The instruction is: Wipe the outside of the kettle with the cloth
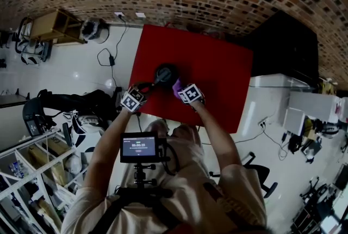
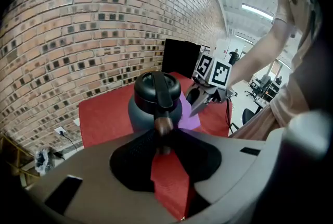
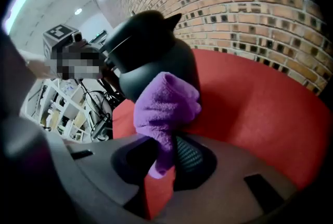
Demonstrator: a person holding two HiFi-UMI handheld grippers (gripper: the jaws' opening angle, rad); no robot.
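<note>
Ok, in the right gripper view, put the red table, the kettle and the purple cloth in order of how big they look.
1. red table, which fills most of the right and lower picture.
2. kettle.
3. purple cloth, which looks not far behind the kettle. It sits nearer the camera, so the order of these two is unsure.

The left forearm (image 1: 106, 146) and right forearm (image 1: 217, 135) reach forward, close together. The left hand-held gripper (image 2: 163, 139) points steeply down, its jaws closed on the kettle handle (image 2: 160, 94). The right hand-held gripper (image 3: 165, 158), just beside it, also tilts steeply down, its jaws pinching the cloth (image 3: 166, 106).
</note>
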